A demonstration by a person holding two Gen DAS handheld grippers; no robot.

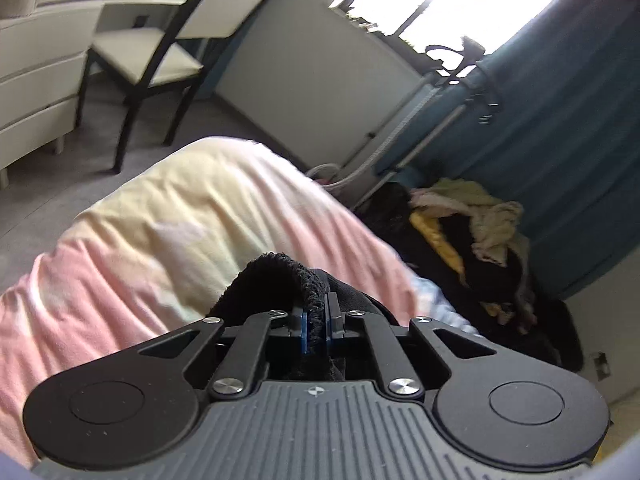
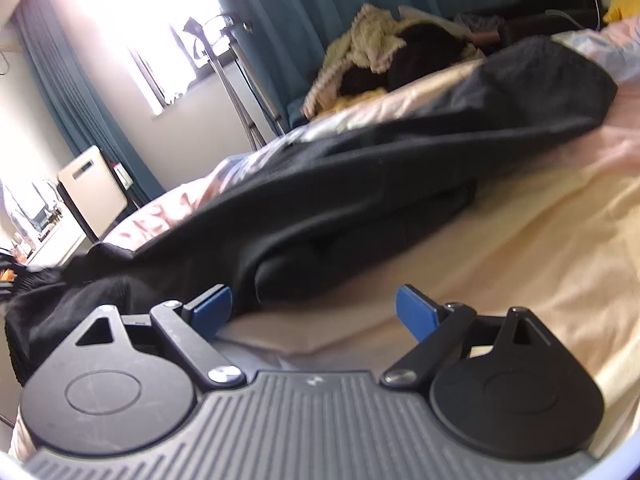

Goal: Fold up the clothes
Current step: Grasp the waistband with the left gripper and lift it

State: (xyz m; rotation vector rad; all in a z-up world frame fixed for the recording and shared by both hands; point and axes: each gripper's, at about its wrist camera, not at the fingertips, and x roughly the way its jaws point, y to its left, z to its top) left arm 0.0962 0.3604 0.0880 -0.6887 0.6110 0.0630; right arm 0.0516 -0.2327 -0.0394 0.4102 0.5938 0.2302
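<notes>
Black garment point(image 2: 360, 184) lies stretched along the bed point(image 2: 540, 240), one long dark band running from near-left to far-right in the right wrist view; its near edge is rolled into a thick fold sitting just beyond the blue pads. Fabric: matte, heavy, softly creased. One bunched end point(image 1: 276, 280) with a fuzzy, frayed-looking rim is pinched in the left hand-held gripper point(image 1: 316, 320), jaws clenched on that cloth, fabric arching up over the fingertips, lifted clear of the sheet. Right hand-held gripper point(image 2: 314, 312) is released: jaws stand wide, two blue pads well apart, nothing between them, low over bare cream sheet just beside the garment's rolled edge. Bed cover: smooth cotton look, pink and pale yellow patches, fine wrinkles. Open sheet to the right of the garment in the right view; in the left view, broad free sheet ahead up to the rounded bed edge, then grey floor point(image 1: 48, 200). One mixed heap of clothes point(image 2: 380, 48) at the bed's far end, cream knit, black and yellow pieces, count not readable. Beyond: one chair point(image 1: 160, 52) with cream seat and dark frame, teal curtains point(image 1: 560, 140), one bright window point(image 1: 460, 0), one white panel heater point(image 2: 94, 188) by the wall. Some motion blur at the margins.
</notes>
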